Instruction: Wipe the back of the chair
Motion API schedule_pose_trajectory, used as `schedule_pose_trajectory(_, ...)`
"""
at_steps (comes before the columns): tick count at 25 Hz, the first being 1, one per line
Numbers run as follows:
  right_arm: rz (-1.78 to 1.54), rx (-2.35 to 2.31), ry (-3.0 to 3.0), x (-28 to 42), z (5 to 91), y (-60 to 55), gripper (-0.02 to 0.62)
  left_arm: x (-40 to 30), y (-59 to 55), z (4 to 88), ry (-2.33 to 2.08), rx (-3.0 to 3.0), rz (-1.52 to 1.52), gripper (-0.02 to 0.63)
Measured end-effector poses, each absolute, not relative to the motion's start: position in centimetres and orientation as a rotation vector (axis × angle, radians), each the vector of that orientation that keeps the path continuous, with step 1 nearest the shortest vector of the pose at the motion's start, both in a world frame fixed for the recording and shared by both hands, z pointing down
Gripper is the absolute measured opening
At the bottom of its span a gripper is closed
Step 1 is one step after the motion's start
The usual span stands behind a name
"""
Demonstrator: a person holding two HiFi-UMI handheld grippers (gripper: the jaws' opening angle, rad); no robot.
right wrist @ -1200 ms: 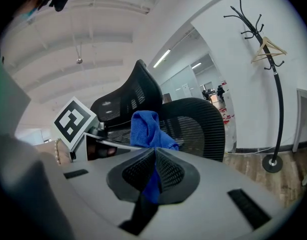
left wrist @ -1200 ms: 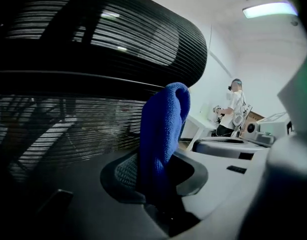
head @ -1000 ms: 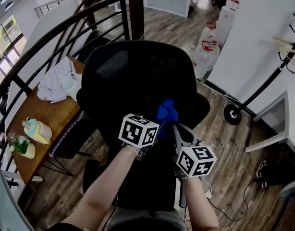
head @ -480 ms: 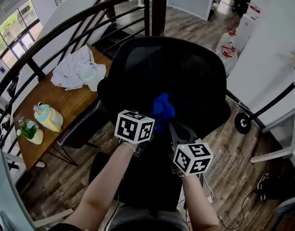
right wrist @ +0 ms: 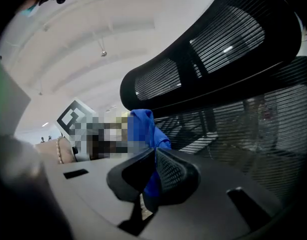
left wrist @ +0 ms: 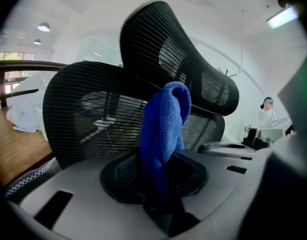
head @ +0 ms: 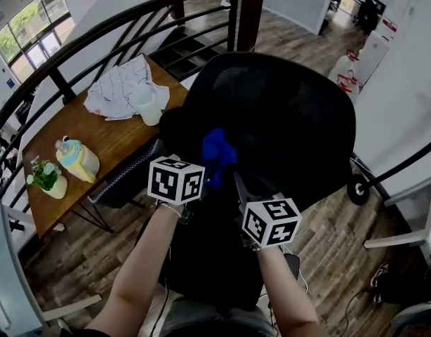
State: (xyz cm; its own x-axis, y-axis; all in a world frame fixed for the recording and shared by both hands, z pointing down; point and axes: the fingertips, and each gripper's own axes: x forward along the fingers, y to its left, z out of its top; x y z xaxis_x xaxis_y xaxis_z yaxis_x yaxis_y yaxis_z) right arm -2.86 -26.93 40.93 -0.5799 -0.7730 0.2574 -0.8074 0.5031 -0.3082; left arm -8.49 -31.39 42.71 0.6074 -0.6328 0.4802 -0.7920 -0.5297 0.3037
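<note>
Blue cloth (left wrist: 162,129), pinched by left hand-held gripper (left wrist: 161,178), right hand-held gripper (right wrist: 154,171)

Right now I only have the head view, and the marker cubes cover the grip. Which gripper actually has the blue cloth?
Observer: The left gripper has it. In the left gripper view its fingers are shut on the blue cloth, which stands up out of them.
Operator: So the right one is empty?
Observer: No. In the right gripper view, the right gripper is shut on the same cloth, with blue showing between its fingers.
Operator: What lies just beyond the cloth?
Observer: In the left gripper view, the mesh backrest lies behind it, with the headrest above. I cannot tell whether the cloth touches the mesh.
</note>
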Motion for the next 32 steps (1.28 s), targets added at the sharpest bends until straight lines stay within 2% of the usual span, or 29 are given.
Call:
schedule_pose_trajectory(15, 0.594, 1.223, -2.699, -9.1, 40.9, -27.7, 0.029, -17.8, -32.7, 42.6, -1.302, 2.255, 0.419, 0.111)
schedule_pose_trajectory(24, 0.599, 1.222, -2.697, -9.4, 41.2, -27.4, 0.029, -21.9, -32.6, 42.8, -1.409, 2.183, 0.391, 0.112)
schedule_pose_trajectory(32, 0.624, 1.268, -2.672, -7.9, 41.7, -26.7, 0.029, -22.8, -31.2, 42.9, -1.443, 2.161, 0.368, 0.11)
